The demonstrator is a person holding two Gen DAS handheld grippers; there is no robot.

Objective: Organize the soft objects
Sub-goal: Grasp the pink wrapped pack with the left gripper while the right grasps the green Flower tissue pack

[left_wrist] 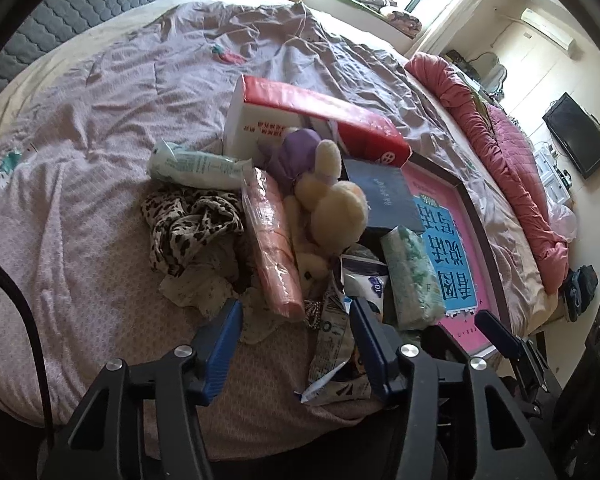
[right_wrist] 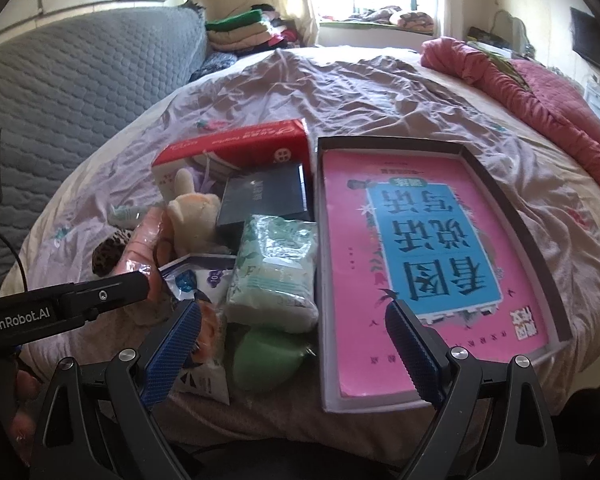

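On the bed's mauve sheet [left_wrist: 100, 120] lies a heap: a cream plush rabbit [left_wrist: 332, 208] [right_wrist: 192, 208], a purple plush [left_wrist: 292, 152], a leopard-print cloth [left_wrist: 188, 220], a pink wrapped roll [left_wrist: 272, 248], a pale green tube pack [left_wrist: 196, 166] and a green tissue pack [left_wrist: 412, 276] [right_wrist: 276, 268]. My left gripper [left_wrist: 296, 316] hangs over the heap's near edge. Its jaws are apart around the roll's end and a printed packet [left_wrist: 332, 340], with no pad pressing. My right gripper [right_wrist: 292, 312] stands wide open above the tissue pack and a green round thing [right_wrist: 268, 356].
A red and white box [right_wrist: 236, 148] and a dark blue box [right_wrist: 264, 196] lie behind the heap. To the right, a shallow tray [right_wrist: 512, 216] holds a pink book [right_wrist: 420, 260]. A red quilt [left_wrist: 500, 140] lines the bed's right edge. A grey padded headboard [right_wrist: 80, 80] is at left.
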